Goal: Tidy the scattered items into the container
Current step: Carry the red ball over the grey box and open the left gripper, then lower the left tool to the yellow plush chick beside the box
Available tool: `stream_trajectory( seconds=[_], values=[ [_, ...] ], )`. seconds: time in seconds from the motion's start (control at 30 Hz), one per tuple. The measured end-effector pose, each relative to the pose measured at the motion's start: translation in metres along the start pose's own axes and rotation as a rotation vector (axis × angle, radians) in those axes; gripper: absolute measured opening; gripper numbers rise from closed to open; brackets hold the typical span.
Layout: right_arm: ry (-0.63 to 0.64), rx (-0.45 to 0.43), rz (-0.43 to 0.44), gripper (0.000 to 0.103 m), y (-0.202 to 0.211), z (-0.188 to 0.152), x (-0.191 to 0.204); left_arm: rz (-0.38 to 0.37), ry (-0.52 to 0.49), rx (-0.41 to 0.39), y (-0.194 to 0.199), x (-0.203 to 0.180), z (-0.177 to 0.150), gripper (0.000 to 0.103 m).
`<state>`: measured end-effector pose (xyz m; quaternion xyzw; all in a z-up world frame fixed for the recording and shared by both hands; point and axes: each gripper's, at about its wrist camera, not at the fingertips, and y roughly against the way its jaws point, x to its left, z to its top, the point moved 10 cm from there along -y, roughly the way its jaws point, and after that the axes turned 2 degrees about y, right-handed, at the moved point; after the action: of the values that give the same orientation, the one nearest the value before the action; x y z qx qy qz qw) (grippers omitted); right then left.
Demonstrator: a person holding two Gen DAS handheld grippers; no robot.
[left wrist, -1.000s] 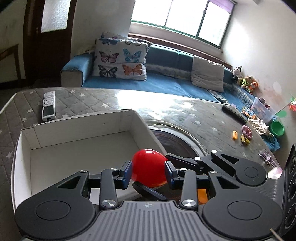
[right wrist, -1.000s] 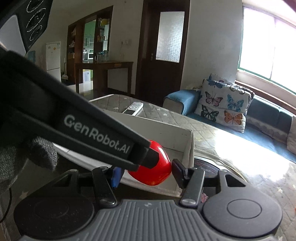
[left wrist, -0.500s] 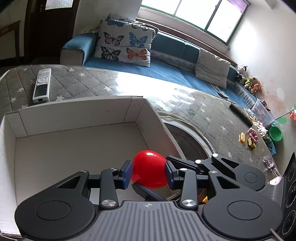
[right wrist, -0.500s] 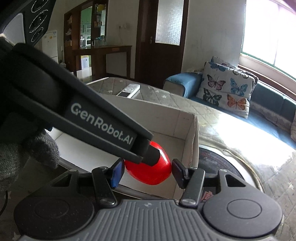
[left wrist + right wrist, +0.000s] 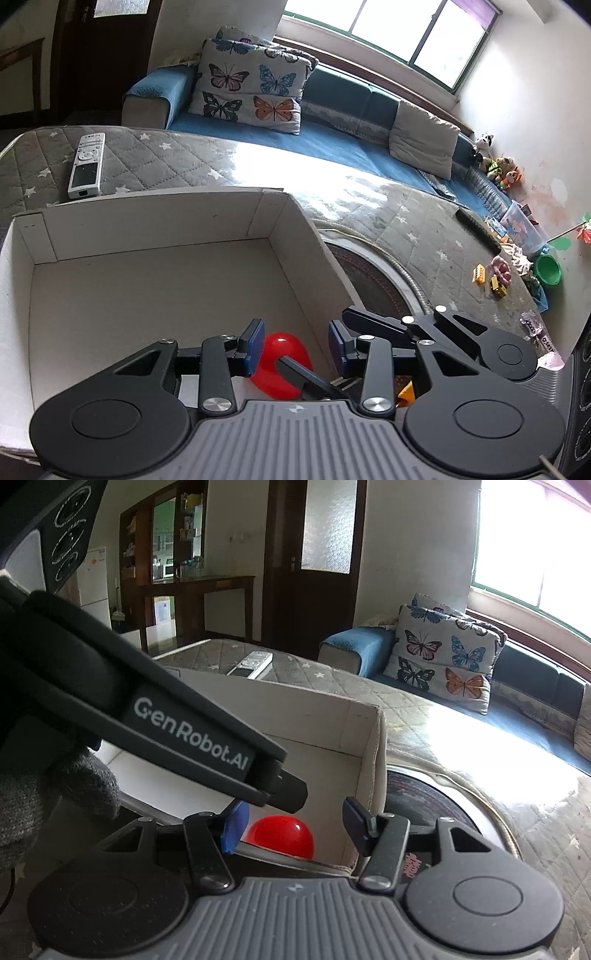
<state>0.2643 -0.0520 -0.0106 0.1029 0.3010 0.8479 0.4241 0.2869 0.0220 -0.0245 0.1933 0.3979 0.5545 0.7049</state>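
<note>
Both claws now wide: left claw (image 5: 295, 341) released red ball (image 5: 282, 363) into white box (image 5: 155, 221); right claw (image 5: 293, 821) empty.

Open room across box (image 5: 155, 291) floor, bounded by upright walls; ball (image 5: 280, 363) in near right corner, hemmed by wall beside it; left gripper (image 5: 192, 738) body crossing above, crowding approach from right

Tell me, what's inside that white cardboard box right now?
A red ball lies on the floor of the white box, near its right wall, free of the left gripper. The near edge of the floor is hidden behind the grippers.
</note>
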Motion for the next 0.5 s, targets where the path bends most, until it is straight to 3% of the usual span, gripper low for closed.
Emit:
stream_trajectory(
  seconds=[0.23, 0.5],
  values=[
    [-0.021, -0.032, -0.026, 0.066, 0.034, -0.012, 0.0, -0.011, -0.012, -0.037, 0.023, -0.014, -0.011, 0.04],
    [-0.049, -0.066, -0.057, 0.067, 0.074, -0.029, 0.002, -0.003, -0.027, -0.059, 0.042, -0.03, -0.036, 0.04]
  ],
)
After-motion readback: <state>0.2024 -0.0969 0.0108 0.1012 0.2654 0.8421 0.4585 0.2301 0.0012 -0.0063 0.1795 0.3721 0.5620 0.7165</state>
